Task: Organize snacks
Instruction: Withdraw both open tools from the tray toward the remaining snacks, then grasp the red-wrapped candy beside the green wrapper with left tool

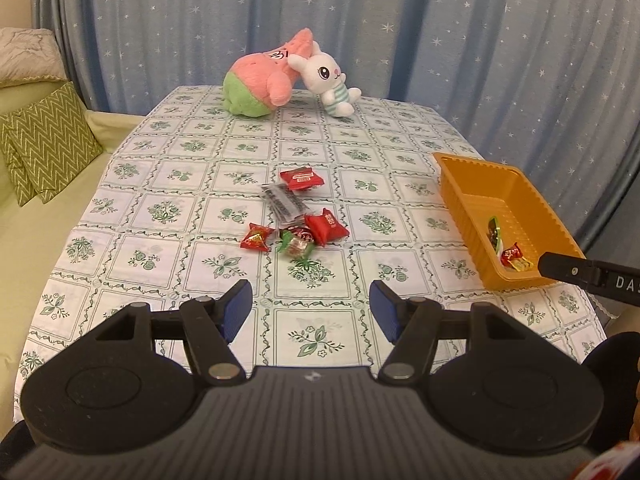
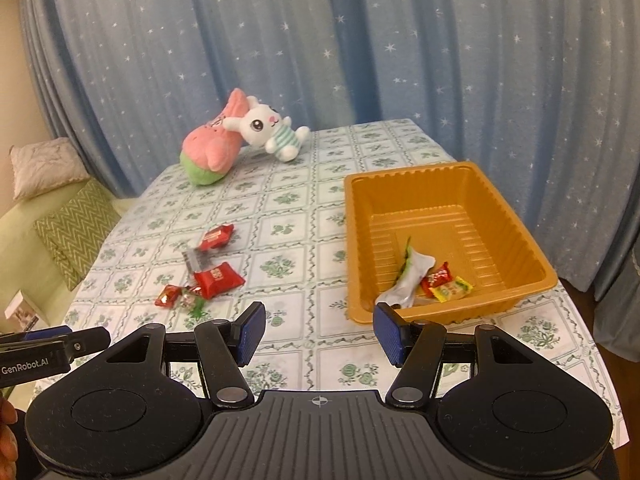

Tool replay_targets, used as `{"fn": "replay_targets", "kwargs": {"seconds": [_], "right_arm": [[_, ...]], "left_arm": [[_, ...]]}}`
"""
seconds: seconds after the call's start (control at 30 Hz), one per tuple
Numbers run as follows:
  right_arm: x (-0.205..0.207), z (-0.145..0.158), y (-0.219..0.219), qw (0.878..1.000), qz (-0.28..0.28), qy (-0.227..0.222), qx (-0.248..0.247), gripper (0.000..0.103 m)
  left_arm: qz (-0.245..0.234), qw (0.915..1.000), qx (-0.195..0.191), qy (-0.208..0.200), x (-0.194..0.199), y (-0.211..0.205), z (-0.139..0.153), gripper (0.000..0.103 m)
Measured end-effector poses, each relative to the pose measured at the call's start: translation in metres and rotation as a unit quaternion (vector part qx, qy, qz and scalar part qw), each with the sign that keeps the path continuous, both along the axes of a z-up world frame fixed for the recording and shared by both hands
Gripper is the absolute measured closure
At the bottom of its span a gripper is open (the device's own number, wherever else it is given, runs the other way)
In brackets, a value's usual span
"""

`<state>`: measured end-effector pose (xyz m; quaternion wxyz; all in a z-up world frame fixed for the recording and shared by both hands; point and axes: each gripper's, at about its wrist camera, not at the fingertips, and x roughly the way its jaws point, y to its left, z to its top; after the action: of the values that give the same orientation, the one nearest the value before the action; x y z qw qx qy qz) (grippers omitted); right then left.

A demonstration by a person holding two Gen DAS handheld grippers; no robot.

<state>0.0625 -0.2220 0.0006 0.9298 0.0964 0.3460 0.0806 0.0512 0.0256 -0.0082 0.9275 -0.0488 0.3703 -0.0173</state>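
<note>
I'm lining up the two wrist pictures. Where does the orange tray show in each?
Left wrist: orange tray at the right edge, mid-height.
Right wrist: orange tray right of centre, just beyond the finger pads.
Shared landmark: white bunny plush at the table's far end.

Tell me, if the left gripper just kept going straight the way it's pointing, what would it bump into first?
Probably the tablecloth first, since the open left gripper tilts downward. Skimming just above it, it would meet the green-wrapped candy at the near edge of the snack pile; depth is hard to judge.
</note>
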Motion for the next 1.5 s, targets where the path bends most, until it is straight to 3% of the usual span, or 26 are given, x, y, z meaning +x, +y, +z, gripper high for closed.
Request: {"fn": "replay_targets", "kwargs": {"seconds": [0.4,0.8,0.93,1.4,1.5], "right_arm": [[0.014,-0.014,0.022,1.0,0.021,0.006,-0.005,0.043],[0.057,-0.041,0.047,0.999,0.043,0.018,-0.012,0.043],[0.077,-0.054,0.052,0.998,0.047,0.026,-0.015,0.043],[0.131,-0.1,0.071,0.996,0.074,0.048,-0.028,0.043],[0.138,-0.106,0.073,0.995,0.074,0.052,-0.029,0.043]], "left_arm": [[0.007,0.9999,0.0,0.009,0.011,0.013,-0.012,0.042],[-0.005,0.9995,0.022,0.024,0.059,0.017,-0.043,0.043],[-0.023,0.9991,0.022,0.027,0.077,0.015,-0.057,0.055],[-0.092,0.9926,0.075,0.026,0.133,0.006,-0.105,0.056],[-0.105,0.9909,0.08,0.023,0.14,0.005,-0.113,0.061]]}}
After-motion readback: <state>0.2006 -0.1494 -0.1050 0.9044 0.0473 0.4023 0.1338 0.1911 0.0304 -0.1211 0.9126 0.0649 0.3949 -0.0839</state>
